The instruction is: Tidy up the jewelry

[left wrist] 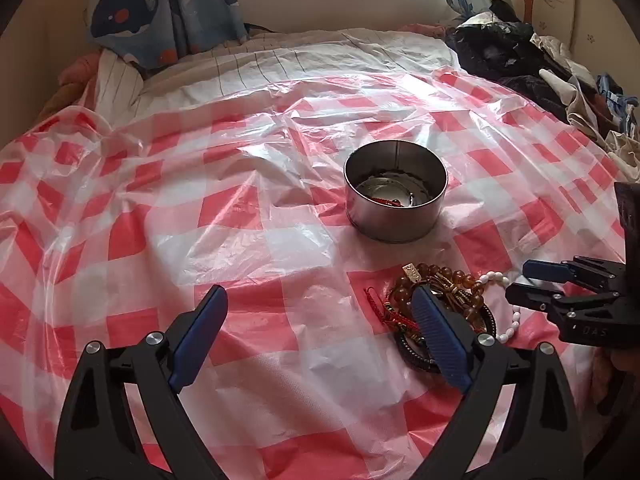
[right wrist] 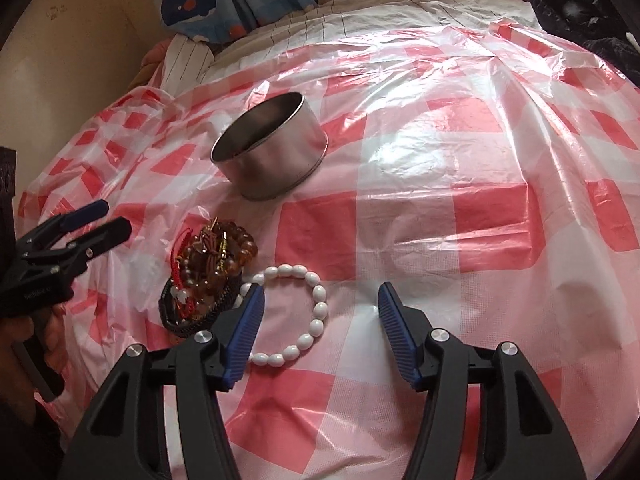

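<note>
A round metal tin stands on the red-and-white checked plastic sheet, with a red cord piece inside it. In front of the tin lies a pile of amber bead bracelets, red cords and dark bands. Beside the pile lies a white bead bracelet. My right gripper is open over the white bracelet, its left finger covering part of the ring. Left of the pile, my left gripper is open and holds nothing.
The sheet covers a bed with a striped cover. A heap of dark clothes lies at the back right. A whale-print curtain hangs at the back left. A hand grips the left tool's handle.
</note>
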### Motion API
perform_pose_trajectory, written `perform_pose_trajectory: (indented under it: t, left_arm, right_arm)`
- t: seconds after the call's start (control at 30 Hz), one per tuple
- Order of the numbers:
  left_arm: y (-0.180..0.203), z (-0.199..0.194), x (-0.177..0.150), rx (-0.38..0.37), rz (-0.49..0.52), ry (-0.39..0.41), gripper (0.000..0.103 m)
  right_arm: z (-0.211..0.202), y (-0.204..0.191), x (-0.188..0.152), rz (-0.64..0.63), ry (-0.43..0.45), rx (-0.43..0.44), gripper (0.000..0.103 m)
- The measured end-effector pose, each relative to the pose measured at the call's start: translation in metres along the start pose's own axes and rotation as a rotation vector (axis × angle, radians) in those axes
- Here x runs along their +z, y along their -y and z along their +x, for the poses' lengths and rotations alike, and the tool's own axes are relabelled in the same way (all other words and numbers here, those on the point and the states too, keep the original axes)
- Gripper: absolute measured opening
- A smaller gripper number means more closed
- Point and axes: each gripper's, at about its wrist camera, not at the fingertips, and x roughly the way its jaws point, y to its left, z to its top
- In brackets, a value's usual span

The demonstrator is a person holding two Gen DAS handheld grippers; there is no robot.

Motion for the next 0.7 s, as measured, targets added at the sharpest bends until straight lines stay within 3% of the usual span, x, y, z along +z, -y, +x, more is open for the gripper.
perform_pose_trajectory:
  t: [0.17,0.27,0.4,0.47,0.6,0.67,0.7]
  left_arm:
    - [0.021,0.001,-0.004,-0.104,0.08,-0.005,0.089]
    - [0.048,0.005,-0.011,-0.091,0.201,-0.027,0.089]
    - [0.054,0.01,-0.017,-0.084,0.247,-0.067,0.089]
    - [0.052,0.011,-0.017,-0.079,0.242,-0.079,0.089]
    - [0.046,0.014,-0.017,-0.038,0.243,-0.092,0.089]
    - [0.042,0.013,-0.016,-0.034,0.229,-0.093,0.089]
    - [0.04,0.012,-0.016,-0.028,0.22,-0.09,0.089]
  right_arm:
    - [0.003,-0.003,-0.002,-0.018,0.006,-0.017,0.055]
    - [-0.006,-0.003,-0.001,0.0,0.056,0.052,0.055]
    - [-0.002,-0.002,0.005,0.064,0.057,0.191,0.055]
    - [0.008,-0.002,0.01,0.103,0.034,0.257,0.045]
    - [0.03,-0.018,0.02,0.093,-0.014,0.298,0.04]
    - [0.034,-0.026,0.024,0.073,-0.018,0.298,0.02]
    - [0.032,-0.028,0.024,0.064,-0.009,0.29,0.016]
